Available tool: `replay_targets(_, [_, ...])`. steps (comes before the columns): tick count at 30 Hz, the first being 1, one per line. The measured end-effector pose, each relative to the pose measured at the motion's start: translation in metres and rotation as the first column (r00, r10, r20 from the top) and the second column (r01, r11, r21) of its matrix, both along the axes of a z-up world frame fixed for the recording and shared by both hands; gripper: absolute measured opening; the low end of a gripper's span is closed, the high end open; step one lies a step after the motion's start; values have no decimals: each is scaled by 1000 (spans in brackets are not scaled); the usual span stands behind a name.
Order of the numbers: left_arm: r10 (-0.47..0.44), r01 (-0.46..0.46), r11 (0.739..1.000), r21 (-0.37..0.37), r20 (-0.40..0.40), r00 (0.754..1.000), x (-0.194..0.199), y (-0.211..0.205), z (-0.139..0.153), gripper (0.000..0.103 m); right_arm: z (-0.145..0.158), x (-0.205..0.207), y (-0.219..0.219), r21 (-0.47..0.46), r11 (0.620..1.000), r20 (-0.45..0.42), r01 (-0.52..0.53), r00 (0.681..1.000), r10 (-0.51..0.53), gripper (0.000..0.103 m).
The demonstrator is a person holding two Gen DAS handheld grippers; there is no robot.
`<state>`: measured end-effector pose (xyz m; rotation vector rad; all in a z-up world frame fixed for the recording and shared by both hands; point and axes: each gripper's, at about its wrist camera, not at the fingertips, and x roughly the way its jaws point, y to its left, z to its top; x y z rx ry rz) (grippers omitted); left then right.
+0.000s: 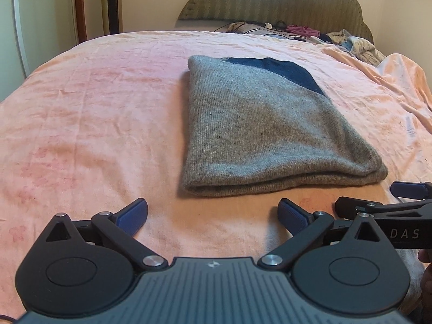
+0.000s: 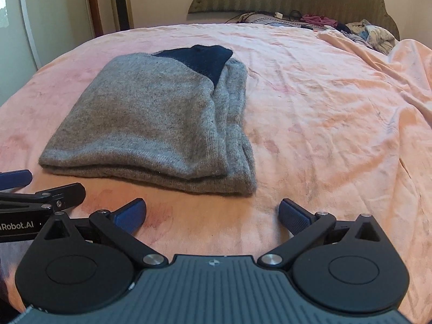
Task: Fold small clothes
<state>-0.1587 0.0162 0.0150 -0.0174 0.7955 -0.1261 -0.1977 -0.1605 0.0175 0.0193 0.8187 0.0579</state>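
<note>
From the left wrist view, the left gripper (image 1: 212, 217) hangs just short of the near edge of the grey sweater (image 1: 259, 132), its blue pads spread wide with nothing between them. The sweater lies folded in a thick stack on the pink bedspread (image 1: 94, 108), a dark blue patch (image 1: 283, 71) showing at its far end, toward the headboard (image 1: 270, 2). The right gripper (image 1: 388, 205) pokes in beside the sweater's near right corner, apart from the cloth. Loose clothes (image 1: 351, 43) sit heaped well beyond the sweater, against the headboard.

From the right wrist view, the right gripper (image 2: 213, 214) also stands wide open and empty, just off the sweater's (image 2: 151, 124) near right corner, where the stacked layers (image 2: 235, 140) show along the right side. The left gripper (image 2: 40, 197) sits near the sweater's near left corner.

I'd judge this sweater about done: it reads as a tidy bundle with both tools let go. The next move probably means either one more fold, pinching the near corners together and carrying them toward the blue end, or reaching past it for the heap by the headboard.
</note>
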Motion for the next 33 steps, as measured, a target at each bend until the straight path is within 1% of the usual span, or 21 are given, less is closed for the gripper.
replay_targets(15, [-8, 8, 1000, 5, -13, 1000, 1, 1, 1, 103, 1, 0, 2, -3, 999, -14, 37, 999, -37, 103])
replay_targets(33, [-19, 19, 1000, 8, -24, 1000, 4, 0, 1, 103, 0, -1, 2, -2, 999, -13, 37, 999, -37, 103])
